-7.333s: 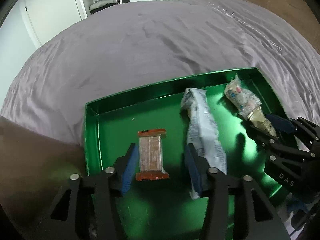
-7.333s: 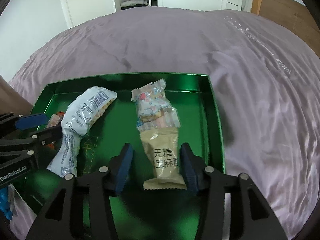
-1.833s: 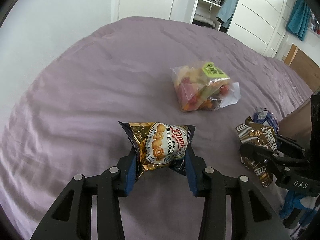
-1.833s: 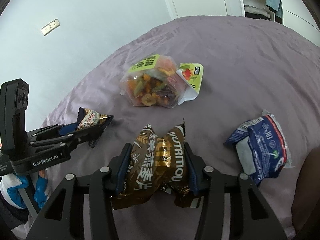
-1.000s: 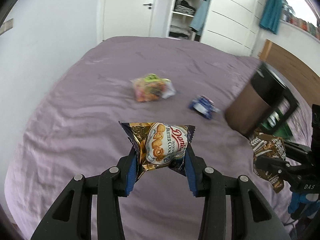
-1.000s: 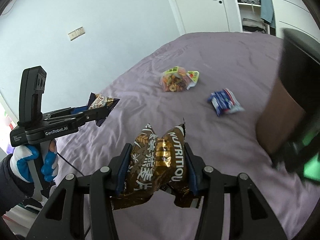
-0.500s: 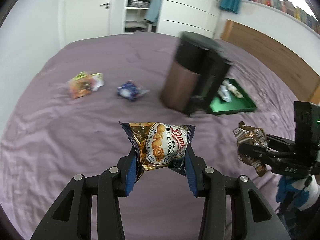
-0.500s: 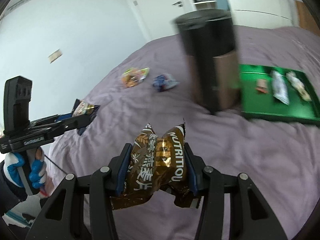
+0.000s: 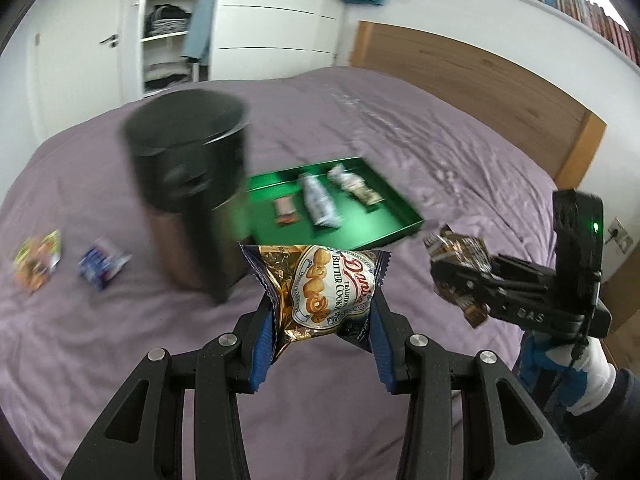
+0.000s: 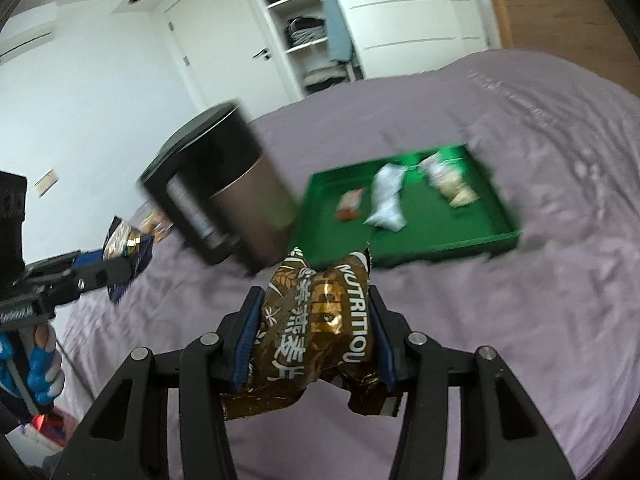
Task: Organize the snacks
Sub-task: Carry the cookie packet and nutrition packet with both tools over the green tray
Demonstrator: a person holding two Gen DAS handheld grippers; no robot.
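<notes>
Snacks counted: 2 held, 3 in the green tray (image 9: 400, 216), 2 loose on the purple bedspread (image 9: 400, 128) = 7 total. Grippers: 2, both clenched on a packet.

Left gripper (image 9: 322, 332) grasps the butter cookie pack (image 9: 320, 284) btwn its blue pads (image 9: 264, 340), above the bedspread, near side of the tray. Pack's long axis runs across the jaws, crimped ends sticking out left & right, printed face up twd the camera.

Right gripper (image 10: 314, 342) grasps the brown foil packet (image 10: 316, 328), crumpled, pinched at its sides; long axis runs roughly away from the camera, top end pointing twd the tray. Same packet shows in the left wrist view at the tip of the right gripper (image 9: 456, 276).

Tray holds 3 items in a row: small orange bar (image 9: 286, 212) at left, white pouch (image 9: 320, 204) in the middle, pale wrapped snack (image 9: 354, 184) at right; all lie lengthwise, near edge to far edge, apart from each other.

1 dark cylindrical bin (image 9: 192, 192) stands left of the tray, blurred. Left of it lie 1 blue-white packet (image 9: 102, 264) & 1 mixed-colour bag (image 9: 38, 264), just beside each other; too blurred to tell which way they point
</notes>
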